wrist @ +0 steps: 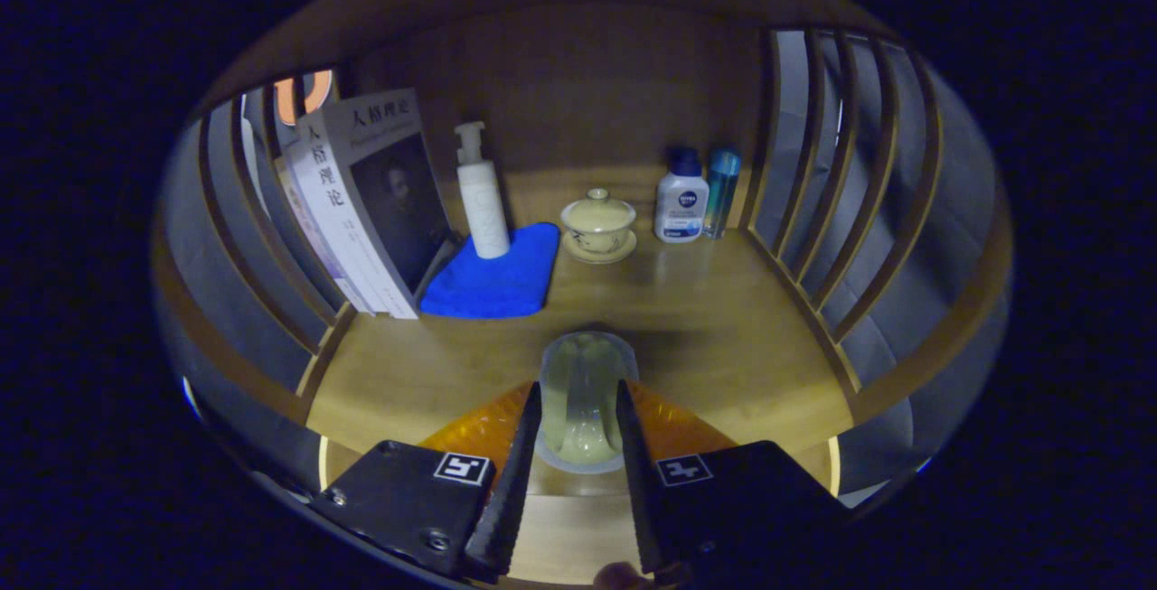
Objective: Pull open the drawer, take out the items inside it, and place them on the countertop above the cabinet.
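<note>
Gripper (578,409) clamped on translucent cup (583,391) above countertop (723,319), short of blue cloth (497,274); looked tip-prone if released tilted.

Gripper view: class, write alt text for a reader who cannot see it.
The gripper has its fingers closed on a pale translucent cup above a wooden countertop. Beyond stand books, a blue cloth, a pump bottle, a lidded teacup and two small bottles.

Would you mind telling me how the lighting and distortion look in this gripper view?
Gripper view: dim and warm, with soft glare on the countertop; the fisheye bows the side slats; the books and white pump bottle stay sharp; the tool is shut on a translucent cup.
</note>
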A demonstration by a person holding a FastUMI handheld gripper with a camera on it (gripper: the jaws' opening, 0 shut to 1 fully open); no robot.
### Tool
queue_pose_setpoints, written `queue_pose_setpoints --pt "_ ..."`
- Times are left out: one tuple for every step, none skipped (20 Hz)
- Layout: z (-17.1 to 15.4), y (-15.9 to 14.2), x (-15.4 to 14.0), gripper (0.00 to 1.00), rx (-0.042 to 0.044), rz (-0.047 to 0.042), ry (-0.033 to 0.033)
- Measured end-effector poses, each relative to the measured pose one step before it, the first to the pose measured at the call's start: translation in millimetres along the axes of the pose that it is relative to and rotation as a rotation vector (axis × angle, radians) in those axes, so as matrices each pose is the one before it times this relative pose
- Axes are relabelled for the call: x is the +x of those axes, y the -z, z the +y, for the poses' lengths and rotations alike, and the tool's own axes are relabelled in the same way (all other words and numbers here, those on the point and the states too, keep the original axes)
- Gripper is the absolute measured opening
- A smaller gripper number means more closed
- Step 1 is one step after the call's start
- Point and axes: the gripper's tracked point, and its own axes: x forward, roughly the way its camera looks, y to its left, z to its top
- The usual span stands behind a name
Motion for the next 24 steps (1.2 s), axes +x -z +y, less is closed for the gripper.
queue_pose_setpoints --pt "2.32 -0.33 -8.20 0.53 -0.00602 -0.01343 -0.00519" --pt "3.48 -1.70 -8.37 0.53 -0.00582 -0.01574 -0.01154" --pt "1.98 -0.42 -8.89 0.53 -0.00662 -0.01454 -0.00287" --pt "1.75 -0.54 -9.26 0.53 -0.00647 -0.01022 -0.00335" --pt "3.30 0.48 -7.61 0.53 -0.00823 -0.01220 -0.00590" --pt "2.03 -0.11 -8.19 0.53 -0.00987 -0.01090 -0.00261" --pt "1.61 0.91 -7.17 0.53 -0.00843 -0.00723 -0.00422" --pt "1.53 1.10 -7.50 0.53 -0.00495 -0.00895 -0.00155" --pt "2.12 1.53 -6.12 0.53 -0.00453 -0.00714 -0.00746" --pt "0.88 2.15 -6.20 0.53 -0.00206 -0.00195 -0.00280" --pt "-1.32 2.09 -9.47 0.54 -0.00025 -0.00308 -0.00106" --pt "-1.18 2.21 -4.87 0.64 -0.00046 -0.00227 -0.00053" --pt "-0.02 2.47 -6.73 0.74 -0.00098 -0.00566 -0.00306" --pt "0.13 1.73 -5.78 0.85 -0.00460 -0.00782 -0.00260" --pt "0.15 1.35 -8.59 0.95 -0.00378 -0.01219 -0.00356" --pt "1.02 0.97 -8.72 0.95 -0.00215 -0.01600 -0.00429" --pt "0.25 1.53 -10.37 0.95 0.00010 -0.01408 -0.00175" --pt "0.02 2.48 -11.16 0.95 0.00101 -0.01218 0.00151" --pt "0.49 1.95 -10.87 0.95 -0.00028 -0.01373 -0.00108" --pt "0.68 1.33 -11.79 0.95 -0.00162 -0.01704 -0.00258" --pt "2.01 0.20 -10.75 0.95 -0.00267 -0.01241 -0.00078" --pt "2.84 -0.38 -12.94 0.95 -0.00256 -0.02142 -0.00937" --pt "3.47 -0.80 -12.41 0.95 -0.00202 -0.02988 -0.00907" --pt "2.32 0.27 -13.22 0.95 -0.00450 -0.02754 -0.00716"
